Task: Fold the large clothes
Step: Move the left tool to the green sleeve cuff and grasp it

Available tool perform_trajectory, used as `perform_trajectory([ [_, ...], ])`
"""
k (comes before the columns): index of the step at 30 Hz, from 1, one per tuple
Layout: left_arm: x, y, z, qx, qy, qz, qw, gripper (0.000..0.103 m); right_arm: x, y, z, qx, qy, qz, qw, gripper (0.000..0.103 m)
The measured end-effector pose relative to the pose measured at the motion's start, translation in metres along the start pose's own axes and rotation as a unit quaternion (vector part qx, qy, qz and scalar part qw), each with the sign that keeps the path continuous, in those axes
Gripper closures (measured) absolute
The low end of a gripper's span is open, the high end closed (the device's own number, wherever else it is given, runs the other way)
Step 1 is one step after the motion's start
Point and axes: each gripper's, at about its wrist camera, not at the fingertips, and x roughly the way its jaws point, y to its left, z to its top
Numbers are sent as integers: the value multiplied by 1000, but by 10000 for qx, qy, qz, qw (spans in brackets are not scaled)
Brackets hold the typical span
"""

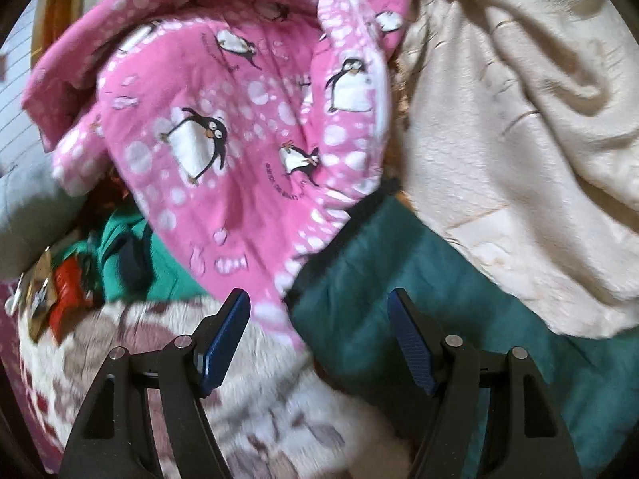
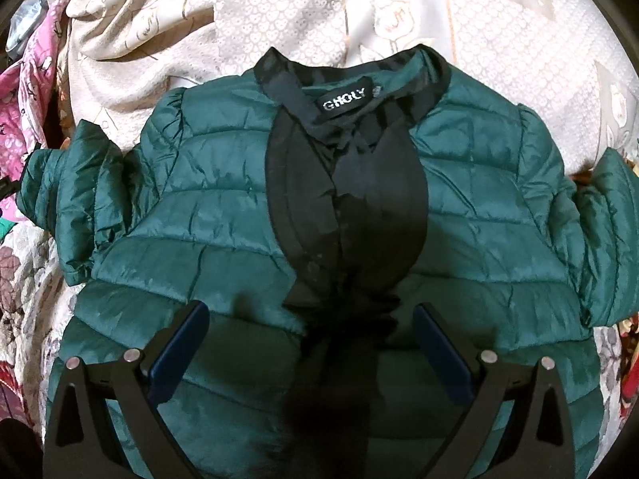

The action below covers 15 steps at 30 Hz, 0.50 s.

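A dark green quilted jacket (image 2: 223, 215) with black lining and a "GHOLY" label (image 2: 344, 104) lies spread front-up on a cream bedcover (image 2: 279, 12), sleeves out to both sides. My right gripper (image 2: 311, 319) is open, hovering over the jacket's lower front, jaws either side of the black opening. In the left wrist view my left gripper (image 1: 319, 303) is open and empty above a part of the green jacket (image 1: 379, 263) and the edge of a pink penguin-print garment (image 1: 223, 127).
A cream blanket (image 1: 519, 119) lies bunched on the right of the left wrist view. A floral fleece cover (image 1: 255, 391) lies under the left gripper. Green cloth (image 1: 159, 263) and red packets (image 1: 68, 291) sit at the left. The pink garment (image 2: 32, 92) shows at the right wrist view's left edge.
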Motion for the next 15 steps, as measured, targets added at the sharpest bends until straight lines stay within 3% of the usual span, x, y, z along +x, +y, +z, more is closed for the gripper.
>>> perform_trajectory([
  [4,46,-2,3,86,483,33,9988,74,7,5,-1,-80,78,-27,9999,0],
  [6,54,-1,1,35,439,80,9990,83,12,8,0,-156,118,-105,9998,0],
  [8,54,-2,0,9,298,91,9995,103,17,9,1,-171,156,-143,9996,0],
  [11,40,-3,0,60,180,-40,9998,103,20,8,2,-115,169,-113,9997,0],
  [15,14,2,4,27,84,-550,9984,103,16,11,3,-121,112,-104,9998,0],
])
